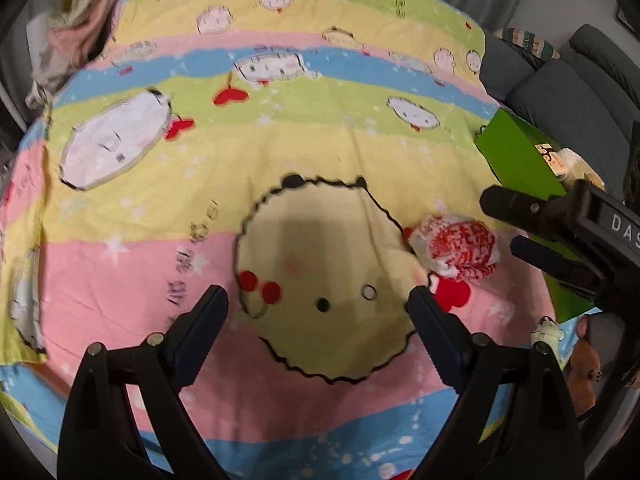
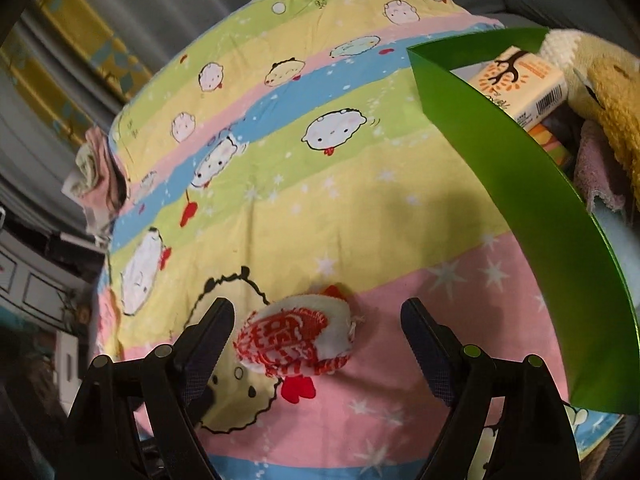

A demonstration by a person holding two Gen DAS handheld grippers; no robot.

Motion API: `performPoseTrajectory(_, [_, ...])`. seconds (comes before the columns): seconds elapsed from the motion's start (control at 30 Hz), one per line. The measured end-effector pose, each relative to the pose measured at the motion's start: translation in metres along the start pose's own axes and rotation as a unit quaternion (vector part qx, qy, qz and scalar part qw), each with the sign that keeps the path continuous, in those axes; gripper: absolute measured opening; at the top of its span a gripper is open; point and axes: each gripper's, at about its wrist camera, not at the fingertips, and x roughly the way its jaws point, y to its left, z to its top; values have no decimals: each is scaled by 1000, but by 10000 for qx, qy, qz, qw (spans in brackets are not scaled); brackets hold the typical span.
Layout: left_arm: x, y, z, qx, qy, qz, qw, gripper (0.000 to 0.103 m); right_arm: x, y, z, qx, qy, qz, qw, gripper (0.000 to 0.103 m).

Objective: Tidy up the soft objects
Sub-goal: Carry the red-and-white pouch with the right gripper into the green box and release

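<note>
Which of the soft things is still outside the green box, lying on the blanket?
The red-and-white pouch: it alone lies on the striped blanket, between the open right gripper fingers. The yellow plush toy and pink cloth already sit inside the green box.

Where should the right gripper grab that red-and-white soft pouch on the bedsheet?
Grip the red-and-white pouch across its plump middle, coming down from above. It lies flat and alone on the sheet, already between the open fingers of the right gripper, nearer the left finger. Probably shift slightly left to centre it before closing. The green box stands clear to the right.
</note>
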Motion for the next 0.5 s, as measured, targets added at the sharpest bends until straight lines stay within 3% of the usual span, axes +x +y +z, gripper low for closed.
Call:
performPoseTrajectory(0.07, [4,-3,1,-71,152,-200,9997,91,1,-5,2,98,28,60,9999,86])
performPoseTrajectory(0.17, [6,-11,1,-109,233,-534,9982,91,2,-9,3,164,43,85,9998,77])
performPoseTrajectory(0.27, [10,-19,1,-51,244,-465,9986,91,8,-14,3,267,179,197,9993,68])
performPoseTrajectory(0.37, [15,-26,4,13,225,-388,9990,91,16,-13,1,241,370,320,9985,67])
performPoseTrajectory(0.5, [21,-32,8,-49,92,-876,9961,91,26,-12,1,296,519,522,9968,66])
